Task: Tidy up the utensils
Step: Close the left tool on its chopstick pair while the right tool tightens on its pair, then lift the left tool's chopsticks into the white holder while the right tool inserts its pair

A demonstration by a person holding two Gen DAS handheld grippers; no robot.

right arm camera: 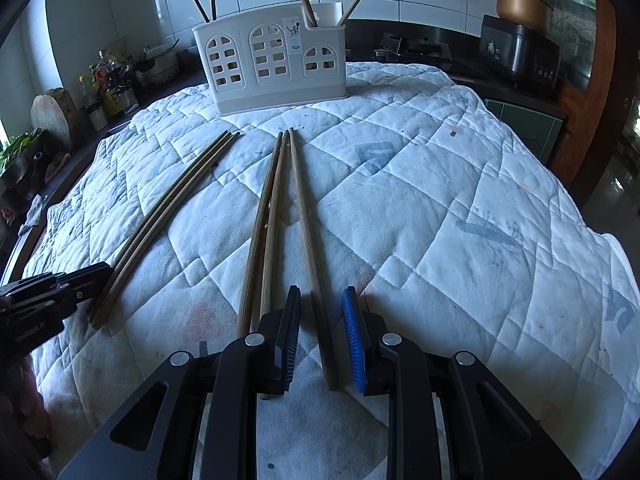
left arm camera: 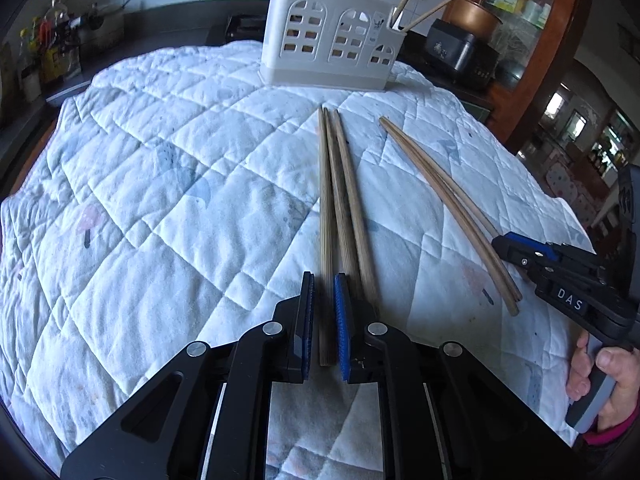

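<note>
Two groups of wooden chopsticks lie on a white quilted cloth (left arm camera: 160, 200). In the left wrist view my left gripper (left arm camera: 323, 284) straddles the leftmost chopstick (left arm camera: 325, 208) of the left group of three, jaws narrowly apart around it, not clamped. In the right wrist view my right gripper (right arm camera: 322, 300) is open around the rightmost chopstick (right arm camera: 308, 216) of the right group. That group (left arm camera: 448, 204) also shows in the left wrist view. A white utensil holder (left arm camera: 332, 44) (right arm camera: 270, 60) stands at the far edge with several chopsticks in it.
Behind the cloth is a dark counter with bottles (right arm camera: 104, 80), a stove (right arm camera: 412, 46) and a black appliance (right arm camera: 520, 54). A wooden cabinet (left arm camera: 560, 60) stands at the right. The right gripper's body (left arm camera: 560, 272) sits beside the right chopsticks.
</note>
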